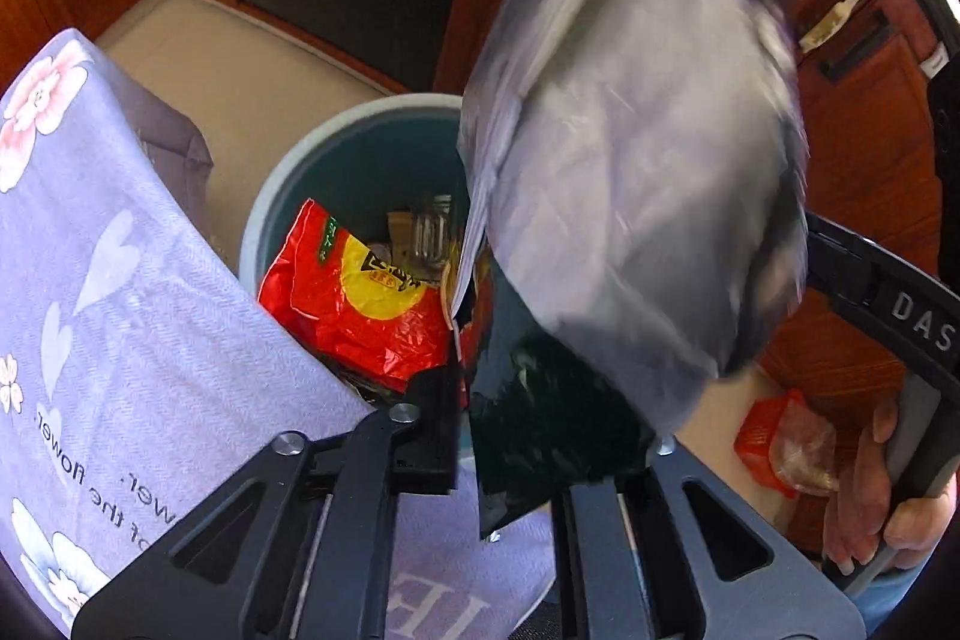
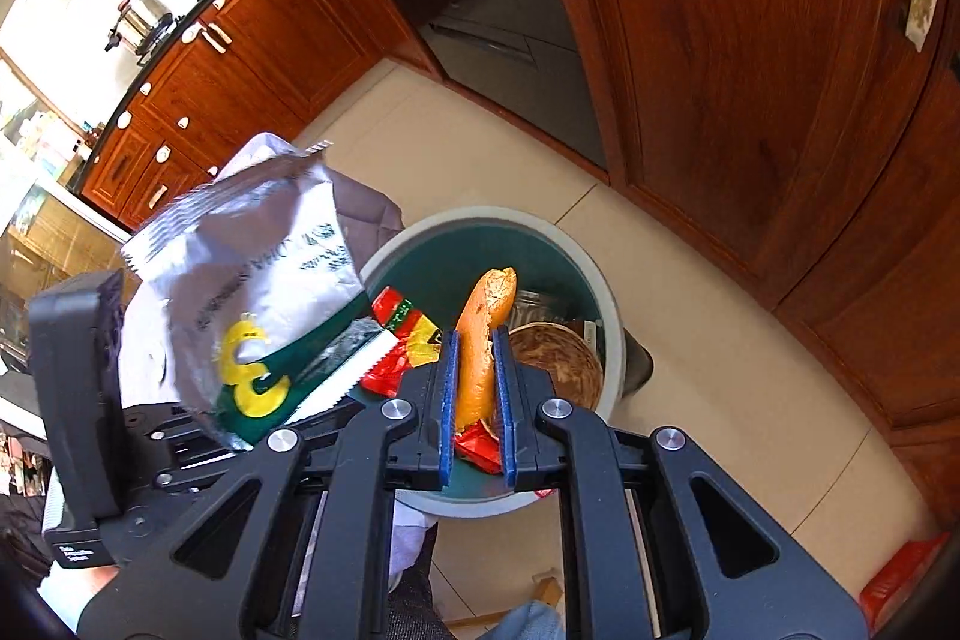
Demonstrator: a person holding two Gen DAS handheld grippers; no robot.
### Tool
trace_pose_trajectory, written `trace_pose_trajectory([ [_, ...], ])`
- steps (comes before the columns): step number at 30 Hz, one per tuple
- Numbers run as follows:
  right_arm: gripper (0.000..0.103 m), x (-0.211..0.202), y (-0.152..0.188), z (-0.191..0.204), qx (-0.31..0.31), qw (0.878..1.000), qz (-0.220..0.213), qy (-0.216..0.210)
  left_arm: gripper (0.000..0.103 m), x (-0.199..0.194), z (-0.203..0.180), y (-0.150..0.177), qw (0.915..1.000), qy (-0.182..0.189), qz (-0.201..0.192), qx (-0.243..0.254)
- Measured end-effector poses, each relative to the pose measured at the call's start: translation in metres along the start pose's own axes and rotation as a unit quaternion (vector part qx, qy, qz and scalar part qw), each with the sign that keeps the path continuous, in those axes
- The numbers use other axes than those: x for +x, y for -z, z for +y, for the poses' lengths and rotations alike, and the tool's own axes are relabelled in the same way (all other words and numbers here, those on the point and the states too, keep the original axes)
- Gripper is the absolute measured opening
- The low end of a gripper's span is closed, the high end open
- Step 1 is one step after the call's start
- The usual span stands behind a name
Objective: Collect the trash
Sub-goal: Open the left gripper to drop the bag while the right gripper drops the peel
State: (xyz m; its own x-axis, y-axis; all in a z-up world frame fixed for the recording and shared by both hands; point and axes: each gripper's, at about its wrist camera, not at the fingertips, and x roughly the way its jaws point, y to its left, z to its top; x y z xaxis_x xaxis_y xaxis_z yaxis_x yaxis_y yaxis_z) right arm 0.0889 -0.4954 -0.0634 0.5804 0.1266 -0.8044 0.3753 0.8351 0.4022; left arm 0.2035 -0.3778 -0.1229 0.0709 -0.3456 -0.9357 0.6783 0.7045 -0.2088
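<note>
blue-padded right gripper [image 2: 477, 388] pinches an orange snack wrapper [image 2: 483, 340] over the trash bin [image 2: 591, 274] at twelve o'clock, ready to drop, while the left gripper [image 1: 510, 436], jaws slightly parted, lets a silver-green bag [image 1: 630, 160] fall.

Wooden cabinets [image 2: 750, 70], beige tiled floor [image 2: 690, 292]

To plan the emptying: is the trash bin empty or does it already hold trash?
It holds trash: inside the trash bin lie a red wrapper and a glass jar.
</note>
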Motion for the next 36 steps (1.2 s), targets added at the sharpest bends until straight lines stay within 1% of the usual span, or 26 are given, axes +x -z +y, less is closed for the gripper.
trace_pose_trajectory([
  [1,0.011,0.003,-0.001,-0.001,0.001,1.000,0.003,0.000,0.037,0.002,0.000,0.000,1.0000,-0.001,0.001,-0.003],
  [2,0.011,0.004,0.000,0.000,0.001,1.000,0.005,0.001,0.055,0.002,0.001,-0.001,0.9999,-0.006,-0.006,-0.007],
  [4,0.011,0.008,-0.002,-0.002,0.000,1.000,0.010,0.002,0.064,0.000,0.000,-0.003,0.9997,-0.013,-0.018,-0.008],
  [6,0.011,0.011,-0.004,-0.003,-0.001,1.000,0.014,0.003,0.067,-0.001,0.001,-0.006,0.9997,-0.012,-0.020,-0.008],
  [9,0.011,0.016,-0.005,-0.005,0.000,1.000,0.020,0.003,0.071,0.000,0.001,-0.010,0.9994,-0.023,-0.024,-0.005],
  [13,0.012,0.024,-0.007,-0.008,0.002,1.000,0.030,0.003,0.080,-0.005,-0.003,-0.005,0.9992,-0.029,-0.027,-0.003],
  [15,0.013,0.028,-0.007,-0.007,0.001,0.999,0.036,0.002,0.082,-0.007,-0.006,-0.003,0.9991,-0.029,-0.029,-0.002],
  [17,0.015,0.031,-0.008,-0.006,-0.003,0.999,0.040,0.001,0.086,-0.008,-0.005,-0.008,0.9989,-0.032,-0.032,0.001],
  [18,0.018,0.032,-0.009,-0.004,-0.004,0.999,0.041,-0.002,0.087,-0.008,-0.005,-0.006,0.9988,-0.034,-0.035,0.003],
  [19,0.030,0.034,-0.009,-0.003,-0.002,0.999,0.044,-0.006,0.089,-0.011,-0.004,-0.005,0.9987,-0.036,-0.037,0.006],
  [20,0.053,0.035,-0.010,-0.002,0.001,0.999,0.045,-0.013,0.092,-0.013,-0.004,-0.004,0.9985,-0.038,-0.040,0.007],
  [21,0.062,0.035,-0.010,-0.002,0.004,0.999,0.042,-0.015,0.094,-0.014,-0.004,-0.004,0.9982,-0.040,-0.044,0.009],
  [22,0.068,0.034,-0.011,-0.001,0.004,0.999,0.036,-0.015,0.095,-0.016,-0.003,-0.003,0.9979,-0.042,-0.048,0.010],
  [24,0.070,0.032,-0.012,0.001,0.002,0.999,0.032,-0.018,0.096,-0.020,-0.002,0.001,0.9976,-0.042,-0.053,0.011],
  [25,0.075,0.032,-0.013,0.002,0.004,0.999,0.033,-0.019,0.097,-0.021,-0.001,0.001,0.9976,-0.042,-0.055,0.010],
  [27,0.076,0.031,-0.014,0.004,0.010,0.999,0.032,-0.022,0.097,-0.024,0.001,0.002,0.9975,-0.039,-0.058,0.008],
  [28,0.078,0.031,-0.014,0.004,0.012,0.999,0.035,-0.021,0.098,-0.025,0.002,0.002,0.9974,-0.039,-0.060,0.007],
  [29,0.083,0.032,-0.014,0.005,0.012,0.999,0.037,-0.020,0.098,-0.025,0.003,0.002,0.9974,-0.038,-0.061,0.006],
  [31,0.087,0.030,-0.014,0.007,0.012,0.999,0.039,-0.015,0.098,-0.028,0.004,0.003,0.9972,-0.037,-0.064,0.003],
  [36,0.088,0.026,-0.012,0.017,-0.007,0.999,0.041,-0.001,0.099,-0.036,0.007,0.008,0.9966,-0.036,-0.074,-0.002],
])
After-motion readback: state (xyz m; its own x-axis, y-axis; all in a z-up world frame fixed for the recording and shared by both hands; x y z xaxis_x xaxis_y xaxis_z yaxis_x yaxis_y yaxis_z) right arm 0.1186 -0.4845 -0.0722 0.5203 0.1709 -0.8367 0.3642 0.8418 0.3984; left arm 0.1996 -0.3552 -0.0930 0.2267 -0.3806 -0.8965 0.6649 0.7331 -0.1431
